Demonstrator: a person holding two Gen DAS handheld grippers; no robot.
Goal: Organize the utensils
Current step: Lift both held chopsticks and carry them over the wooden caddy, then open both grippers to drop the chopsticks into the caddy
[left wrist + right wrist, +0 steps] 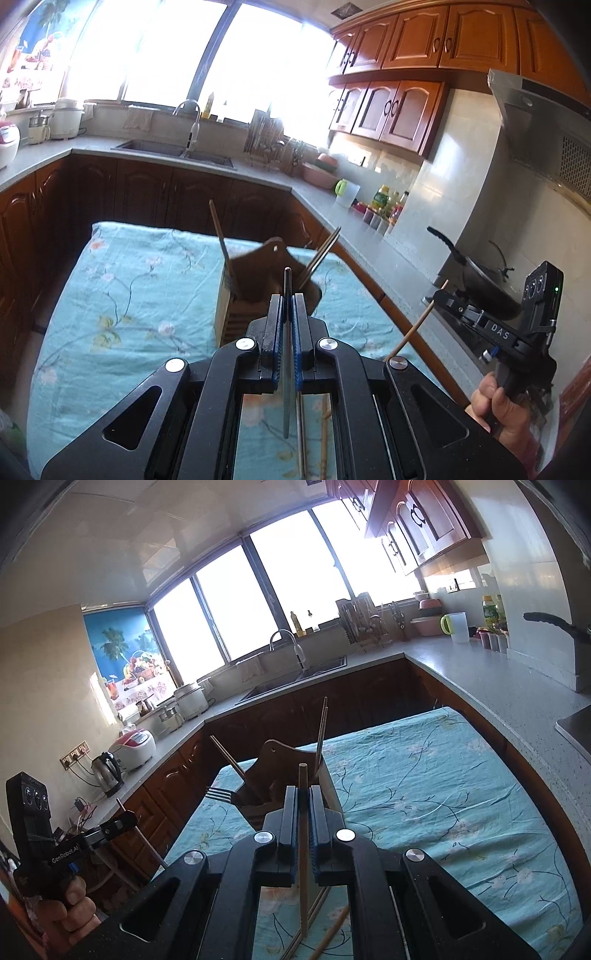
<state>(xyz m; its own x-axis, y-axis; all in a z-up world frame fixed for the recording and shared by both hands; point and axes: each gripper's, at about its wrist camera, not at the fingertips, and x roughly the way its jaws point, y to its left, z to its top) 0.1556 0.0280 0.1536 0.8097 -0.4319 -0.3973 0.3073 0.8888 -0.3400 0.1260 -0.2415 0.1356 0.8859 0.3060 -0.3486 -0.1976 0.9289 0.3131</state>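
Just ahead of both tongs stands the wooden holder [236, 306] on the blue cloth [122, 280]. Left gripper [287, 306] clamps a dark chopstick [287, 291], right gripper [303, 797] a wooden chopstick [303, 834], each running lengthwise between the fingers toward the holder; both look about equally near.

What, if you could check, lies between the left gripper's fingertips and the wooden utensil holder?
In the left wrist view, nothing: past the left gripper, only the dark chopstick it clamps pokes toward the wooden utensil holder.

the lower ends of the chopsticks standing in the slatted wooden utensil holder [236, 310] are hidden inside it; black gripper frames cover loose chopsticks on the floral turquoise cloth [443, 782].
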